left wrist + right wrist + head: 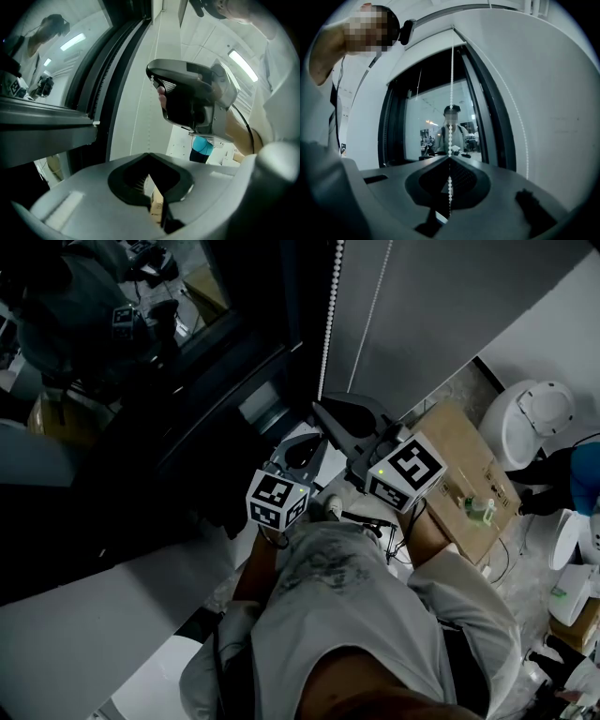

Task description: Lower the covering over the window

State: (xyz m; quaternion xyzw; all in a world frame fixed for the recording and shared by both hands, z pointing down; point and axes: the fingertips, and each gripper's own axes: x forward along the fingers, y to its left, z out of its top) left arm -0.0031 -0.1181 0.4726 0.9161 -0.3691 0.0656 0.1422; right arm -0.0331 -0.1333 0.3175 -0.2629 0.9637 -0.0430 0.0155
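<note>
The window (141, 352) is dark glass in a black frame, and its pane (436, 122) is uncovered in the right gripper view. A pale band (422, 49) runs across the top of the opening. A white bead chain (328, 324) hangs beside the frame. My right gripper (322, 407) is shut on this bead chain (451, 93), which runs straight up from between the closed jaws. My right gripper (450, 158) holds one strand; a second strand (525, 140) hangs free to the right. My left gripper (305, 439) sits just below, shut and holding nothing. In its own view the left gripper (149, 154) faces the right gripper (197, 98).
A white sill (94, 615) runs under the window. A cardboard box (469, 465) with a small green bottle (480, 510) stands on the floor to the right. Beside it is a round white container (530, 418). A person in blue (581, 474) is at the right edge.
</note>
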